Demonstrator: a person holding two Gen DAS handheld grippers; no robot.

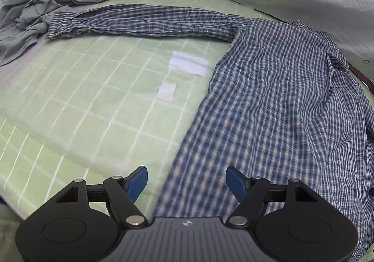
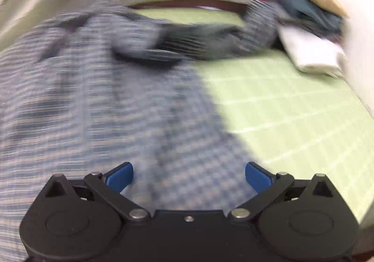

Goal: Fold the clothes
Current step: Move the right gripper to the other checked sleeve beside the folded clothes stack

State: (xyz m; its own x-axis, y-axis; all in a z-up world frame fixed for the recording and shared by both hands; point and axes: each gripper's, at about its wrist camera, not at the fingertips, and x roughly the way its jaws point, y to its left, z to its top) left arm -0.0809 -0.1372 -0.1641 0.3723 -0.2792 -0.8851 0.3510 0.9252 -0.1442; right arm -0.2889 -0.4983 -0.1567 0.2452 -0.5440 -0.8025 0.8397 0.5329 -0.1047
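Two grippers in view, both with jaws spread and nothing pinched. No containers visible in either view; everything lies loose on the green grid mat (image 1: 81, 103).

Plaid shirt (image 1: 280, 103) is spread flat on the mat, one sleeve (image 1: 145, 21) stretched straight out toward a crumpled grey garment (image 1: 39, 12), cuff just beside it. Two white tape patches (image 1: 187, 64) sit on bare mat between sleeve and hem.

Left gripper (image 1: 187, 182): released, blue pads apart, hovering over the shirt's lower edge where it meets the mat; contact not clear.

Right gripper (image 2: 189, 175): wide open over the shirt body, heavy blur. Folded white cloth (image 2: 311, 51) and a pile of dark clothes (image 2: 299, 0) at the mat's far right corner.
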